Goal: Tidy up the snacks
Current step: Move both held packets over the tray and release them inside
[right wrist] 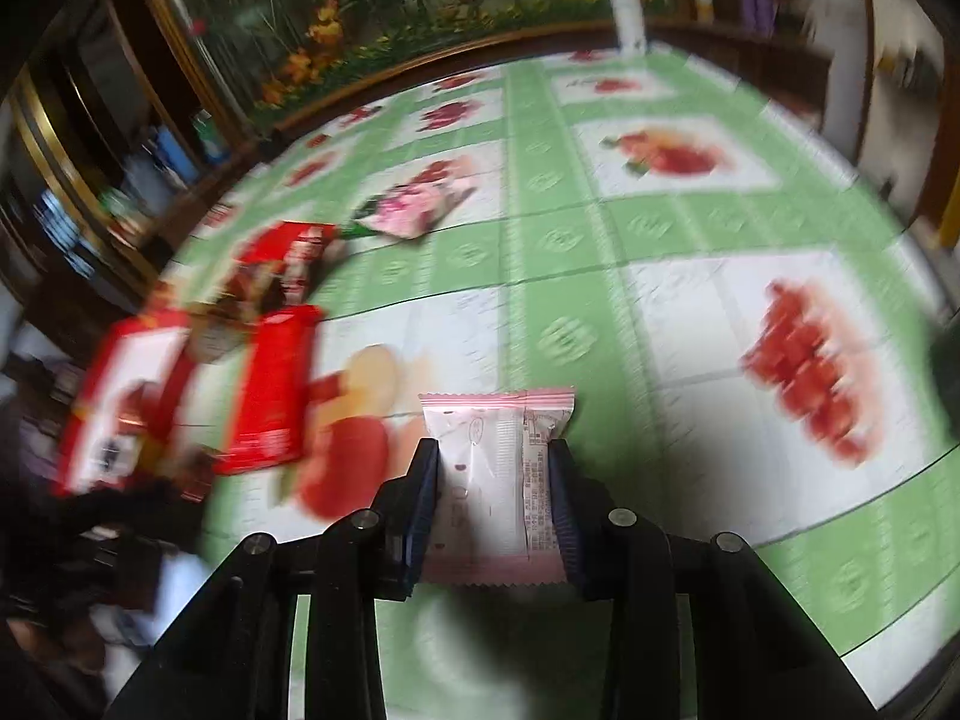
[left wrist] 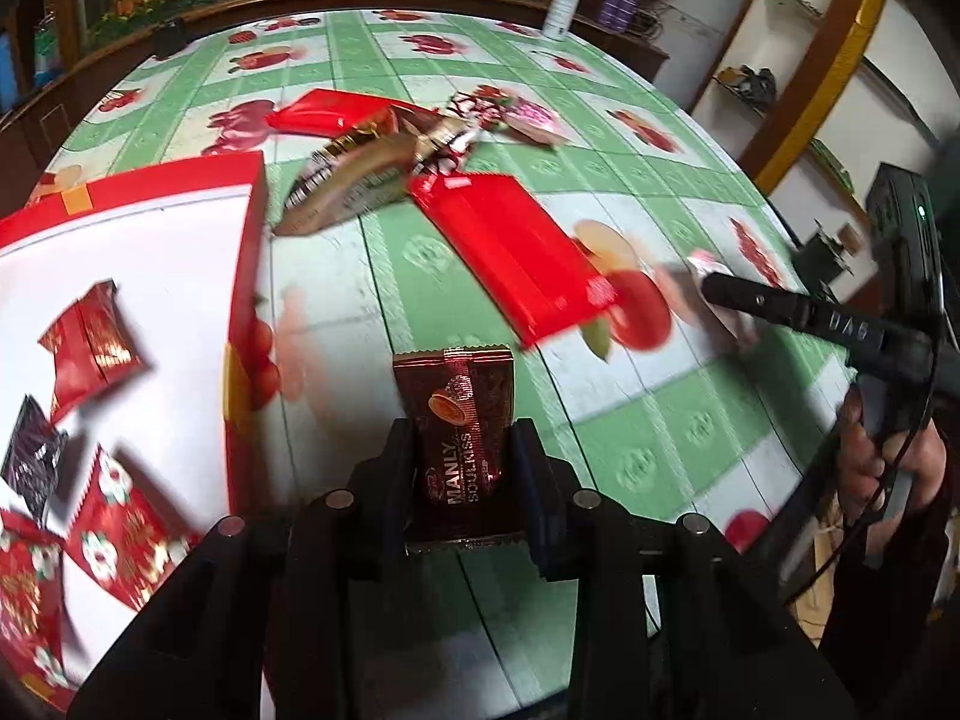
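In the left wrist view my left gripper point(left wrist: 462, 438) is shut on a dark red snack packet point(left wrist: 459, 396) that stands upright between the pads, just right of the red box point(left wrist: 246, 252). The box has a white inside and holds several red and dark packets point(left wrist: 90, 354). Beyond lie a flat red packet point(left wrist: 516, 252) and a heap of mixed snacks point(left wrist: 384, 150). In the right wrist view my right gripper point(right wrist: 493, 456) is shut on a pink and white packet point(right wrist: 492, 438), held above the tablecloth. The red box point(right wrist: 126, 384) shows blurred at far left.
A green checked tablecloth with fruit prints point(left wrist: 660, 420) covers the table. A white spray bottle point(left wrist: 561, 6) stands at the far edge. The right gripper's arm point(left wrist: 798, 312) and a hand point(left wrist: 888, 456) reach in from the right. A loose pink packet point(right wrist: 414, 210) lies mid-table.
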{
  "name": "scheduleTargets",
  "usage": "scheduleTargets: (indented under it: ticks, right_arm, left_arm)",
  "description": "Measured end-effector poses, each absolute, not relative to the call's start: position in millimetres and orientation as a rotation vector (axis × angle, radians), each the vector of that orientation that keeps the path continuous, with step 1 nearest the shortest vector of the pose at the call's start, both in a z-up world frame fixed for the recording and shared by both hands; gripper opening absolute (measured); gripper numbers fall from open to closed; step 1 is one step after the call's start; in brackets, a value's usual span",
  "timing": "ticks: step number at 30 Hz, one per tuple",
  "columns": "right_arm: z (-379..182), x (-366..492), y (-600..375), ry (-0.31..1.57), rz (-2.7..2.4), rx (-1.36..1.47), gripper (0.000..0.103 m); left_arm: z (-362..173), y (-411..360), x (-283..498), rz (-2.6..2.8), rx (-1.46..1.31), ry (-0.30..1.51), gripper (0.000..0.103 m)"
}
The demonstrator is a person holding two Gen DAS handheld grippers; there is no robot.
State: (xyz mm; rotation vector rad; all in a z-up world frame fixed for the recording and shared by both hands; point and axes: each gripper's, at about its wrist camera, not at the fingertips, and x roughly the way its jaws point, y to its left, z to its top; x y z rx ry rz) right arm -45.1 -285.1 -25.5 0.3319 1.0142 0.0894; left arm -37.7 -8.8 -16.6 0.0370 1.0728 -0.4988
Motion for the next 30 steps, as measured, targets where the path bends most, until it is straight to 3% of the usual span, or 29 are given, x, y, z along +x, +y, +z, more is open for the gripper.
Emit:
scheduleTargets:
  ticks: [9, 25, 29, 30]
  right_arm:
    - [-13.7, -50.2, -264.2, 1.006, 0.366, 0.58, 0.036]
    - [-1.0, 7.3, -72.2, 1.108, 0.677, 0.391, 0.036]
    - [6.8, 17.4, -29.7, 1.104, 0.762, 0.41, 0.044]
    - [9.1, 20.5, -27.0, 1.095, 0.778, 0.428, 0.05]
  left_arm:
    - [5.3, 9.4, -57.7, -0.548, -0.008, 1.016, 0.03]
    - [20.9, 143.6, -60.0, -0.221, -0.145, 0.918, 0.03]
    - [18.0, 172.0, -61.0, -0.103, -0.17, 0.91, 0.031]
    - [18.3, 174.7, -61.3, -0.093, -0.173, 0.906, 0.031]
